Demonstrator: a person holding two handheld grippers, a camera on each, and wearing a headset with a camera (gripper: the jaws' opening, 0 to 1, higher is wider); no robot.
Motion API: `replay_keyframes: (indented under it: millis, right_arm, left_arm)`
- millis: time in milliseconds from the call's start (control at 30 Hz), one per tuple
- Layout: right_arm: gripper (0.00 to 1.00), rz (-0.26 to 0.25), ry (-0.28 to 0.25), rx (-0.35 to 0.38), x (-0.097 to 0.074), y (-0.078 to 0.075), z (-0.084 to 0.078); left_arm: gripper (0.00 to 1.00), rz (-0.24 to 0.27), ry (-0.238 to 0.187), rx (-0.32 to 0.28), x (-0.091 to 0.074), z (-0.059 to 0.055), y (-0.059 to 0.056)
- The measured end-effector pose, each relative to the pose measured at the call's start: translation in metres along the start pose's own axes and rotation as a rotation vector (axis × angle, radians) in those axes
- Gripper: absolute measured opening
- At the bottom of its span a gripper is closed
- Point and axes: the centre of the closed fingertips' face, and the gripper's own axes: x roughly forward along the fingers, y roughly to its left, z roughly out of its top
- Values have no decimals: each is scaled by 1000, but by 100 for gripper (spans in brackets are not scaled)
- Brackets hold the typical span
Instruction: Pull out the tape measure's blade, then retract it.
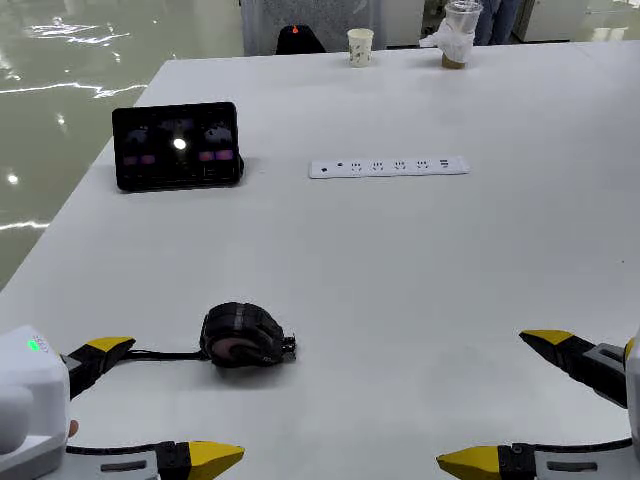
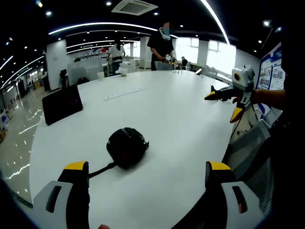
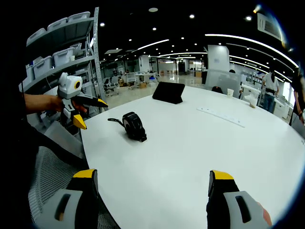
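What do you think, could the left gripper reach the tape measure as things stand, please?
Probably yes: the left gripper is open and close beside the tape measure, with only bare table between them and nothing standing in the way.

I have my left tool (image 1: 165, 400) and right tool (image 1: 505, 400) held low and well apart, both with jaws spread wide, tips pointing toward each other.
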Motion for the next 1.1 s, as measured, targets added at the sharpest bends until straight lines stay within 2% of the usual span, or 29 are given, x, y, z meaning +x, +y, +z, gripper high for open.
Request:
replay_keyframes:
  millis: [633, 1100]
  right_arm:
    - [96, 13, 27, -18, 3, -3, -3]
    - [93, 42, 52, -54, 14, -8, -3]
  left_arm:
    - [99, -14, 20, 13, 4, -1, -1]
    - [99, -20, 37, 30, 11, 1, 5]
